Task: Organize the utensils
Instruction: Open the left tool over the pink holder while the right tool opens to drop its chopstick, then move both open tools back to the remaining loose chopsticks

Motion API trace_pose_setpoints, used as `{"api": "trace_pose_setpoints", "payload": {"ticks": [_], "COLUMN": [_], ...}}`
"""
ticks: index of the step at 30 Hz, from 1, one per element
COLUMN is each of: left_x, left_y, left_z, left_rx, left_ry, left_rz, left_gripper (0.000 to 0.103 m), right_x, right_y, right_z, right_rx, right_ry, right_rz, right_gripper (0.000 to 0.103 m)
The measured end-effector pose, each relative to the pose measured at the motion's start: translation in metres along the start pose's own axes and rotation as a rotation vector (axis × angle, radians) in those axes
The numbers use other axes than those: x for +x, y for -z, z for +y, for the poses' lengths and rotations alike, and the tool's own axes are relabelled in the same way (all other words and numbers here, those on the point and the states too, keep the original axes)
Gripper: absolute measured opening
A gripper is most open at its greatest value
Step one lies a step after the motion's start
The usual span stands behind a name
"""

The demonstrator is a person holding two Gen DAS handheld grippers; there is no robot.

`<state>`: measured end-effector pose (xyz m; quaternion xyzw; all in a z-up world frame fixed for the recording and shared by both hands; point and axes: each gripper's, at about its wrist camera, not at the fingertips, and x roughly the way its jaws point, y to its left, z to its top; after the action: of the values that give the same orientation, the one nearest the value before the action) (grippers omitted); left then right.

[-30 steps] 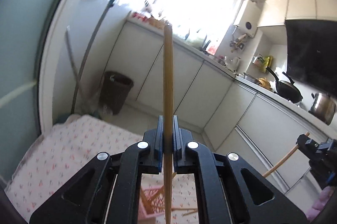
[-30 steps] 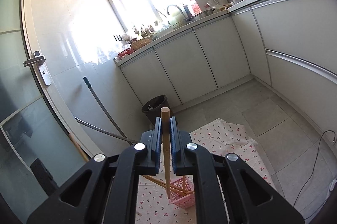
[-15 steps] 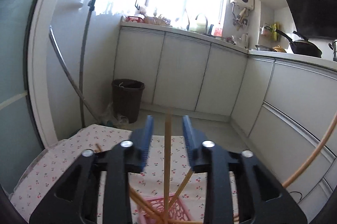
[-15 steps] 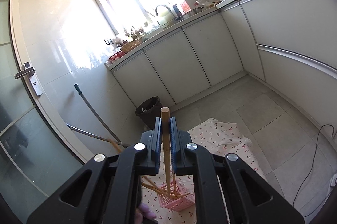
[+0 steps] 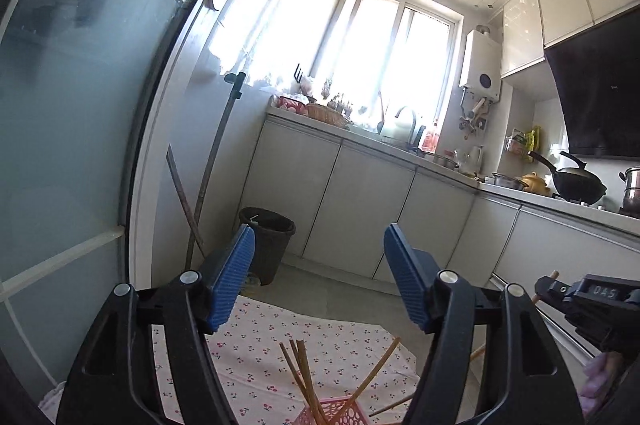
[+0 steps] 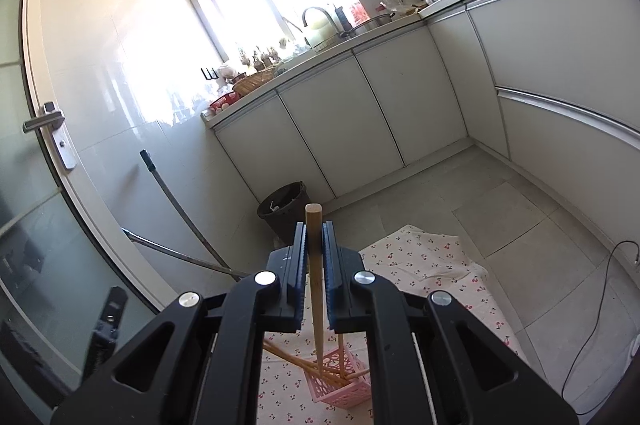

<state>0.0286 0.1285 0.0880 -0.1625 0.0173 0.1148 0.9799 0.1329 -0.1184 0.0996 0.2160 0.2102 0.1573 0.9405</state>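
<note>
My left hand-held gripper (image 5: 320,273) stands wide and empty above the pink basket (image 6: 340,381); my right hand-held gripper (image 6: 315,257) pinches one chopstick (image 6: 316,285) near its blunt top, tip just over that basket. I judge the stick light, stiff, smooth wood, best gripped high. Several chopsticks (image 5: 304,377) lean inside the perforated plastic basket.

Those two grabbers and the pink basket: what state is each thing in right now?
Left gripper: open, fingers apart, holding nothing.
Right gripper: shut on one chopstick, its lower end over the basket.
Pink basket: upright on the cherry-print cloth, several chopsticks leaning inside.
</note>
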Motion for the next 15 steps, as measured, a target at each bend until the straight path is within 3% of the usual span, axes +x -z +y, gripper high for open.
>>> {"api": "trace_pose_setpoints", "payload": {"ticks": [4,6,9,13,15], "left_x": [0.007,0.009,0.006,-0.002,-0.006], "left_y": [0.004,0.006,0.007,0.009,0.015], "left_z": [0.004,0.003,-0.002,-0.013,-0.019], "left_rx": [-0.009,-0.003,0.013,0.056,0.090], "left_ry": [-0.002,0.003,0.022,0.038,0.030], "left_rz": [0.042,0.057,0.081,0.112,0.141], "left_gripper": [0.064,0.064,0.065,0.067,0.071], "right_x": [0.032,0.038,0.031,0.009,-0.003], "right_y": [0.021,0.030,0.033,0.037,0.043], "right_z": [0.009,0.015,0.028,0.038,0.038], "right_rx": [-0.048,-0.070,-0.112,-0.181,-0.216], "right_ry": [0.008,0.000,-0.009,0.040,0.080], "right_rz": [0.029,0.048,0.049,0.029,0.018], "right_gripper": [0.011,0.018,0.023,0.023,0.028]}}
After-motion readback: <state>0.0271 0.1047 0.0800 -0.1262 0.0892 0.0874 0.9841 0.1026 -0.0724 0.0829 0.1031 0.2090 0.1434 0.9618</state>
